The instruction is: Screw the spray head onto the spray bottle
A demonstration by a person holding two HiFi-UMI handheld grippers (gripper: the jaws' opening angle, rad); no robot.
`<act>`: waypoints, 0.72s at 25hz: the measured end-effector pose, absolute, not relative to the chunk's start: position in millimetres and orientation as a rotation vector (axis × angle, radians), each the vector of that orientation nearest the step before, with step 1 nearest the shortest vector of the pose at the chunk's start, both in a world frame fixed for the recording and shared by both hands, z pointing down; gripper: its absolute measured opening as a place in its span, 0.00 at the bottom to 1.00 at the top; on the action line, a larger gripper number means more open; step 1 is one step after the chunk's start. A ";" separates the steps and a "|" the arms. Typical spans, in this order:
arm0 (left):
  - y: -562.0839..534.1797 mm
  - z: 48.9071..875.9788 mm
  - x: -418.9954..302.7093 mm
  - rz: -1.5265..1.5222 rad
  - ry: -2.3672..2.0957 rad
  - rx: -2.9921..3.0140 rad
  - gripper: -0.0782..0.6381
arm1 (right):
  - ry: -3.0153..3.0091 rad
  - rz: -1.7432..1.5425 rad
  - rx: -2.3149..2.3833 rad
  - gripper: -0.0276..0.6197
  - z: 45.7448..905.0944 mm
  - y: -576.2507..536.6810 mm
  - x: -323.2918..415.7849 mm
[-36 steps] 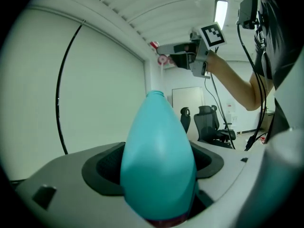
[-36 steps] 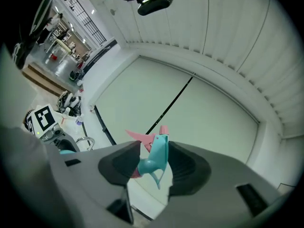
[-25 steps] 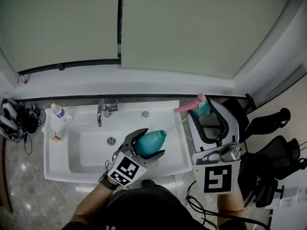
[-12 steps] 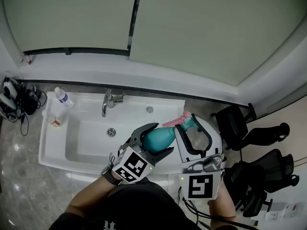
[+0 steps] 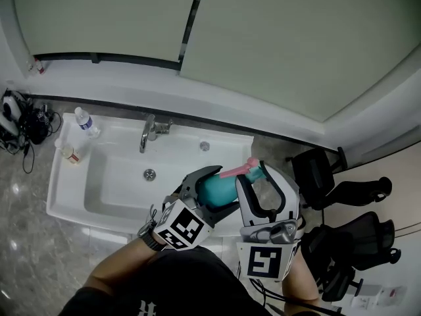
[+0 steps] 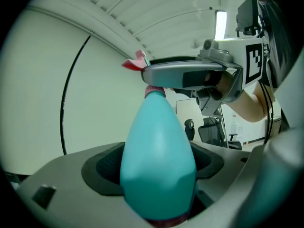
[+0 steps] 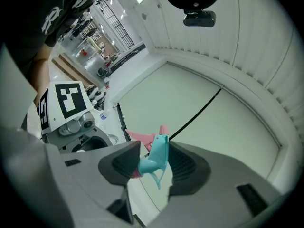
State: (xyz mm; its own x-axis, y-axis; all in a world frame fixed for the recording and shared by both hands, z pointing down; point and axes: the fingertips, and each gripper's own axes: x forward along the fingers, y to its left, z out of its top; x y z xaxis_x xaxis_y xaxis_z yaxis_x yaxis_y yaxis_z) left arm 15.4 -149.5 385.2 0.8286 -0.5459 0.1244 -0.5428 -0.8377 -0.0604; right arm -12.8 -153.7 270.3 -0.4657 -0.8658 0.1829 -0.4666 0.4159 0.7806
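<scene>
L hand-held gripper (image 5: 212, 191) clamped on teal bottle (image 6: 159, 160). R hand-held gripper (image 5: 266, 184) pinches spray head (image 7: 156, 156), at bottle neck, above sink (image 5: 99, 176) corner.

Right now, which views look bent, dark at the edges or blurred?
Head view: evenly lit, sharp, but the sink bows. Left gripper view: strong fisheye, black corners, the spray bottle looms large. Right gripper view: same black corners, the spray head sharp.

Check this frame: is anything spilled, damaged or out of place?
Nothing stands out. The left gripper grips the teal spray bottle, the right gripper grips the spray head by the bottle's neck, and the sink shows no spill.
</scene>
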 end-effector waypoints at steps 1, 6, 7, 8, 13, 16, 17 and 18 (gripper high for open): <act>-149.3 385.1 15.5 -0.208 0.889 -2.980 0.64 | -2.080 -0.898 1.130 0.33 270.8 -152.9 -13.3; -148.1 384.8 17.3 -0.186 0.893 -2.965 0.64 | -1.975 -0.963 1.160 0.33 269.5 -148.7 -17.9; -148.3 384.8 17.0 -0.179 0.894 -2.964 0.64 | -1.955 -0.970 1.154 0.33 270.4 -147.2 -20.0; -148.6 384.9 16.7 -0.173 0.895 -2.962 0.64 | -1.943 -0.965 1.144 0.33 271.7 -145.6 -21.7; -148.0 385.1 17.3 -0.157 0.880 -2.964 0.64 | -2.047 -0.823 1.079 0.33 270.6 -140.0 -26.4; -146.5 384.4 16.2 -0.123 0.862 -2.971 0.64 | -2.115 -0.744 0.972 0.33 269.5 -136.1 -30.9; -146.1 383.6 16.0 -0.112 0.857 -2.974 0.64 | -2.124 -0.725 0.942 0.33 269.1 -134.5 -30.7; -145.5 382.6 15.9 -0.099 0.851 -2.980 0.64 | -2.134 -0.705 0.924 0.33 268.4 -132.3 -29.8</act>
